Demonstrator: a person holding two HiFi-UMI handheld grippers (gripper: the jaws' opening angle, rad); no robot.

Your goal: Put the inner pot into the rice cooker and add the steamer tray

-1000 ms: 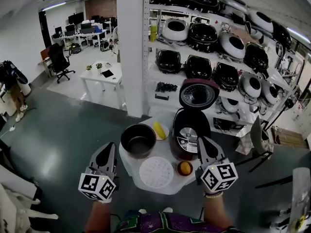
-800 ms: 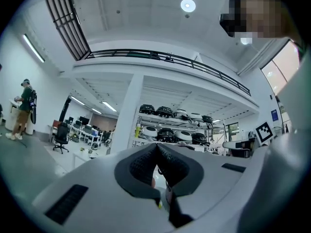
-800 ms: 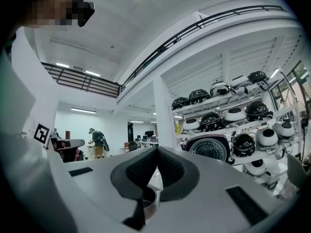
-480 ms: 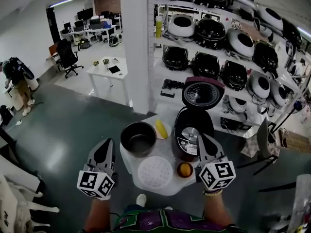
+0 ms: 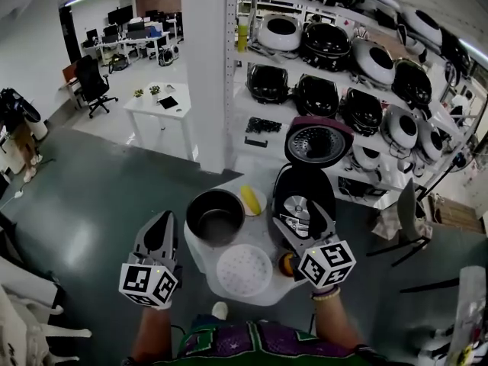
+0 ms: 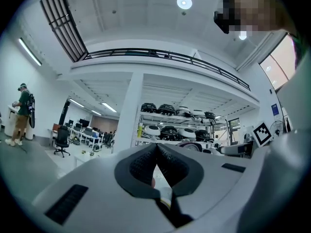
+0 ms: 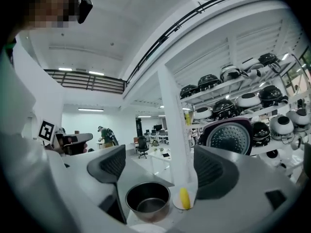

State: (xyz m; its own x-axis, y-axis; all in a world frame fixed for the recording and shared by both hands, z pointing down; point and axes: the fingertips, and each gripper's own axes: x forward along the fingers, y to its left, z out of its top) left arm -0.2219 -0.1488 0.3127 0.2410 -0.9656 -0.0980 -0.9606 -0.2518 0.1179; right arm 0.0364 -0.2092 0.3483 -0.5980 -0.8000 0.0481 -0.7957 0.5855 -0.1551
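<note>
Hovering just left of the round white tabletop (image 5: 200, 256), the L tongs (image 5: 162, 226) are pressed together w/ nothing btwn the pads, as the left gripper view shows. R tongs (image 5: 299, 223) reach over the tabletop's right side in front of the rice cooker (image 5: 303, 193). Their jaws have just been opening and now stand spread wide, gripping nothing. In the right gripper view the inner pot (image 5: 216, 216) only shows through the gap, further off.

Inner pot stands upright and empty at the far-left part of the tabletop, outside the cooker. A yellow corn cob (image 5: 250, 200) on a small white plate lies btwn pot and cooker. Cooker is open, w/ its lid (image 5: 316, 142) raised at the back. Steamer tray (image 5: 244, 269), a white perforated disc, lies flat on the near side, just in front of the pot. An orange round item (image 5: 287, 264) sits right of the tray, partly hidden by the R marker cube. Shelf rack (image 5: 358, 59) behind is full of other rice cookers
</note>
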